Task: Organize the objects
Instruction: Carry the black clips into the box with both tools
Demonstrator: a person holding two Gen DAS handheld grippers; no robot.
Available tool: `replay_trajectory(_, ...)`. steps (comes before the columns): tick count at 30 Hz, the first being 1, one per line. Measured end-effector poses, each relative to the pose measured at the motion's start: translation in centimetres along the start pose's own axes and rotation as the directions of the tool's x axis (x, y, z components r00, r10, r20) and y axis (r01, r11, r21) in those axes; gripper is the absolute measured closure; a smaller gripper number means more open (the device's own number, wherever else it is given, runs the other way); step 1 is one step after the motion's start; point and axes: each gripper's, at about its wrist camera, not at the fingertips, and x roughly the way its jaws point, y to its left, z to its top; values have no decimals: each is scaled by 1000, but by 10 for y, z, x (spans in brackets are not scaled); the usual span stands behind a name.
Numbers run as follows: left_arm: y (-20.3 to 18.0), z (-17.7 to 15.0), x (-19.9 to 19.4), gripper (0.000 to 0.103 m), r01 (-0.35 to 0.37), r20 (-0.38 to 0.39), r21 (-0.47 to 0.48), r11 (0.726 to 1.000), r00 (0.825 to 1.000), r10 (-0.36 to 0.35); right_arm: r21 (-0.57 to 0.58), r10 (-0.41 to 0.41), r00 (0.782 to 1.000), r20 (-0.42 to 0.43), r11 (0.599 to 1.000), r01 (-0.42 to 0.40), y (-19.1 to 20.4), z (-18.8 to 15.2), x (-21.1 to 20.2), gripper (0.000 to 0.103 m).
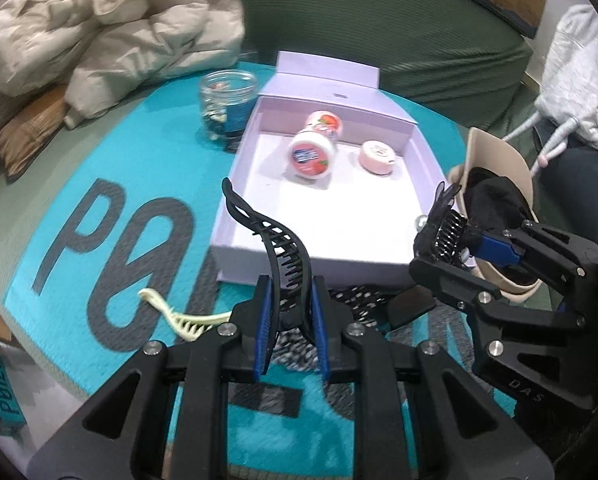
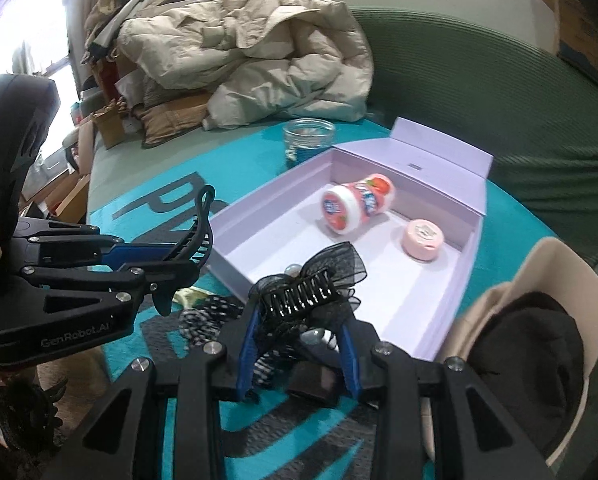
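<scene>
Left wrist view: the left gripper [image 1: 291, 312] has its fingers clamped on a black hair clip [image 1: 275, 236], long axis pointing up and away toward the lilac box [image 1: 235, 216] just ahead.

Right wrist view: the right gripper [image 2: 299, 344] pinches a black bow clip [image 2: 311, 284], teeth upward, at the box's near edge.

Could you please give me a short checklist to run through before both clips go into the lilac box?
1. Left tongs shut on the curved black hair clip: ok.
2. Right tongs shut on the black bow clip: ok.
3. Lilac box open, lid folded back: ok.
4. Bare floor in the box's near half: ok; pink jar and pink tin sit at the far end.
5. Clips lifted above the box's rim: cannot tell.
</scene>
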Motion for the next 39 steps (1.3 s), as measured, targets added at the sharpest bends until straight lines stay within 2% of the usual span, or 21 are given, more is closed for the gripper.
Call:
replay_trajectory(16,-42,29,36,85,57,-62,114,992,997,-51,55,-61,997,-54,996,64,-46,1,10,67)
replay_trajectory(28,-42,51,61,85,50,-88,164,985,996,-36,60,-55,996,-76,996,60,-62,18,35,67)
replay_trajectory(39,-32,78,77,85,44,-67,167,985,997,-34,68,-62,996,-72,995,67,-76,42,55,67)
